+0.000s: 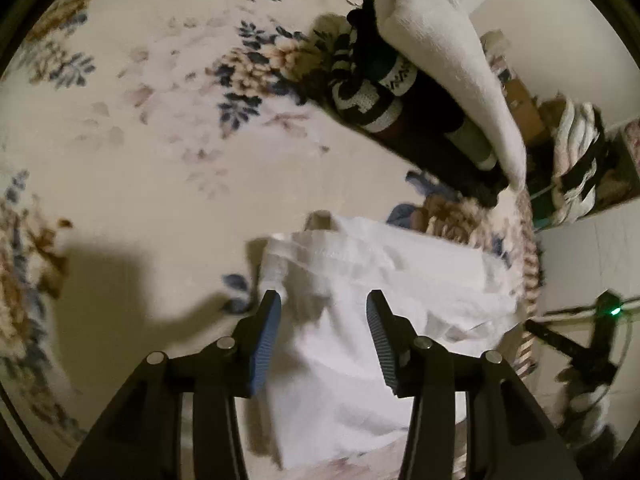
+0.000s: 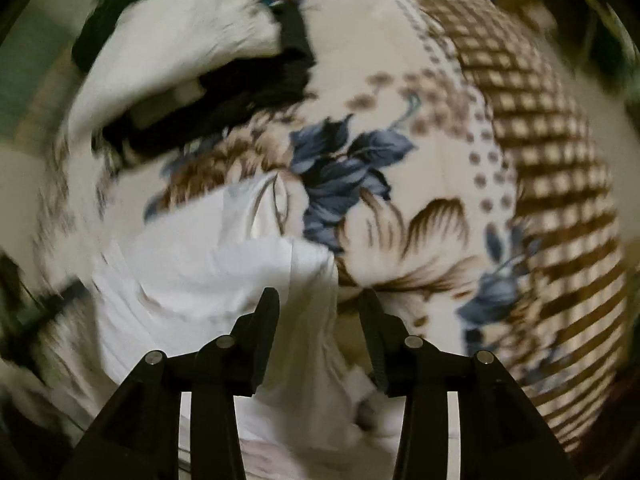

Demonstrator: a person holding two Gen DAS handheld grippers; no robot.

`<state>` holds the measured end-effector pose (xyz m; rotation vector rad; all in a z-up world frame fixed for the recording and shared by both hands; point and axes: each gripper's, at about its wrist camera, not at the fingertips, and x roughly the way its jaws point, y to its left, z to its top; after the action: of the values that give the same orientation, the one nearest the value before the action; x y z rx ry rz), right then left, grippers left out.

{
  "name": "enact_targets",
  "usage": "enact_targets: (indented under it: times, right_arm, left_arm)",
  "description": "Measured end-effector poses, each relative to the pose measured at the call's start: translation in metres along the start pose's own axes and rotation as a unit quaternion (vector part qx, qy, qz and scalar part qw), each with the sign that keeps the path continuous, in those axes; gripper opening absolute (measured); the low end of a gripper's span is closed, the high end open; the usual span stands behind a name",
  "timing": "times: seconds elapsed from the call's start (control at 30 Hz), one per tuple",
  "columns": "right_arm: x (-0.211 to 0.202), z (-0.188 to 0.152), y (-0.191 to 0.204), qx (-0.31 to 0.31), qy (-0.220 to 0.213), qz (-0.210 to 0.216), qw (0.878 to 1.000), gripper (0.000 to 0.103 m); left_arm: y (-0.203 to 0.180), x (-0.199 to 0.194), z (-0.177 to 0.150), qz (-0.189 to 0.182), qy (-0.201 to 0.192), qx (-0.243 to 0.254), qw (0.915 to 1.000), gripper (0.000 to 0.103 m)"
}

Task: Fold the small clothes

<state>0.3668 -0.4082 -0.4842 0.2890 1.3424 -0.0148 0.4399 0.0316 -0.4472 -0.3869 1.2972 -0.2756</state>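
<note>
A small white garment [image 1: 360, 272] lies rumpled on a floral blanket [image 1: 160, 140], near the blanket's right edge. My left gripper [image 1: 324, 296] hangs over it pointing down, jaws apart, with the cloth below and between the blue pads [image 1: 264, 336] but not pinched. In the blurred right wrist view the same white garment [image 2: 192, 272] spreads to the lower left on the blanket [image 2: 400, 120]. My right gripper [image 2: 318, 294] stands open over its right edge, with a fold of cloth between the fingers that is not clamped.
A heap of other clothes lies at the blanket's far side: a long white sock [image 1: 440, 52] over black-and-white striped pieces [image 1: 360, 96], also seen blurred as a white and black heap [image 2: 180, 40]. Beyond the edge are a pile of laundry [image 1: 576, 148] and a black stand with a green light [image 1: 614, 311].
</note>
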Motion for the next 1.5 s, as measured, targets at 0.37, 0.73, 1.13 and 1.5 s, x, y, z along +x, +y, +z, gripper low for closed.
enact_targets:
  times: [0.37,0.73,1.13,1.5]
  right_arm:
    - [0.043,0.039,0.031,-0.034,0.002,-0.056,0.998,0.044]
    - [-0.001,-0.018,-0.025,0.119,-0.007,0.053,0.991,0.048]
    - [0.047,-0.157,-0.087,0.371,0.071,0.236,0.895,0.048]
    - [0.038,-0.143,-0.078,0.347,0.036,0.169,0.922,0.005]
  left_arm:
    - [-0.033,0.050,0.036,0.076,0.016,0.064,0.9949,0.042]
    - [0.004,-0.002,-0.002,0.040,0.015,-0.014,0.9990,0.042]
    - [0.068,0.014,-0.138,-0.119,0.063,-0.305,0.9427,0.042]
    - [0.041,0.034,-0.130,-0.052,0.029,-0.256,0.9648,0.017]
